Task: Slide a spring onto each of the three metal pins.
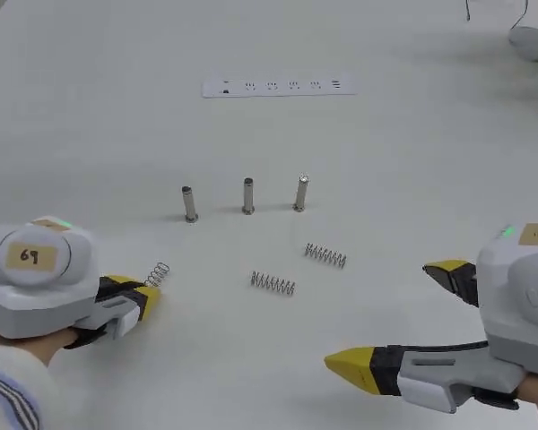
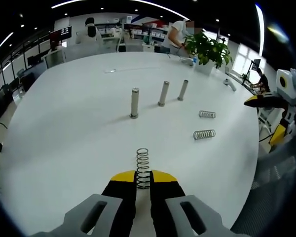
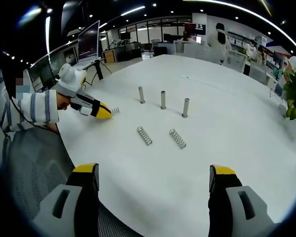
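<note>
Fingers of the left gripper pinch one spring by its end, leaving its length free to drop over a pin. On the bench, three bare pins stand upright in a row. A second spring and third spring lie nearby. The right gripper hovers, fingers wide.

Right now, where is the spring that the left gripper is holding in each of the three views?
Head view: spring lower left, at the left gripper's yellow tip.
Left gripper view: bottom centre, pinched between the fingers.
Right gripper view: left of centre, beside the left gripper's yellow tip.
Shared landmark: the row of three pins; the spring lies off one end of the row.
</note>
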Demonstrator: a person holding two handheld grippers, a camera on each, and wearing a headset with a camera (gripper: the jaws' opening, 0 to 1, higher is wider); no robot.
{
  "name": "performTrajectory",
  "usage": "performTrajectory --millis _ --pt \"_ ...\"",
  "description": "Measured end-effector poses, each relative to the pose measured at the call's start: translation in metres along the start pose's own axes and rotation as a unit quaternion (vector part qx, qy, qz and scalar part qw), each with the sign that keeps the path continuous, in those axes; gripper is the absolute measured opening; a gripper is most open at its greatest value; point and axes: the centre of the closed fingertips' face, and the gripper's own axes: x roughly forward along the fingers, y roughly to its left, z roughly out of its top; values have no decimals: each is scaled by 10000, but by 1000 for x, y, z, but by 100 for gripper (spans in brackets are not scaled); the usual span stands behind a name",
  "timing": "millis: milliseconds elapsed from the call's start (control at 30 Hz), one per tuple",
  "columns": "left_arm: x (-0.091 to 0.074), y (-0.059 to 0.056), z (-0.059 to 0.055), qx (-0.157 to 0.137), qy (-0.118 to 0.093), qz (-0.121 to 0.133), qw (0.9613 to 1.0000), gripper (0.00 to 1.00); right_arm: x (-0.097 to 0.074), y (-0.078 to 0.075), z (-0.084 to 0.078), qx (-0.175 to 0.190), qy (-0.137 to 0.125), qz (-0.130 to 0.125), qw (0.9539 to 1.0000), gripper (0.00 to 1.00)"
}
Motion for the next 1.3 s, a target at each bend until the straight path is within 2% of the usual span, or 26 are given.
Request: performTrajectory --millis 267,400,467,533,833,1033,1100,1300 --pt "-7 1 6 -68 -67 -53 9999 2 -1 -4 2 -66 10 -39 10000 91" --pt "-11 1 11 44 -61 -102 9999 2 -1 -5 3 -65 2 -55 10000 91" --pt "-13 -3 13 101 -73 -267 9996 2 -2 -5 3 -76 -2 -55 10000 91" --pt "-15 -5 15 140 -87 -326 9993 2 -2 -5 2 -100 23 -54 9999 90" --pt "-25 -4 21 476 1 -437 9979 2 -3 -14 2 -114 14 -93 9999 89" --pt "-26 -5 20 949 176 -503 9941 2 -1 -14 9 -146 -98 62 9998 89" --pt "-26 -5 17 1184 278 -512 9913 2 0 -13 13 -139 -163 125 9997 89" --pt "-26 -11 14 1517 393 -702 9852 2 2 -12 19 -328 -156 215 9991 89"
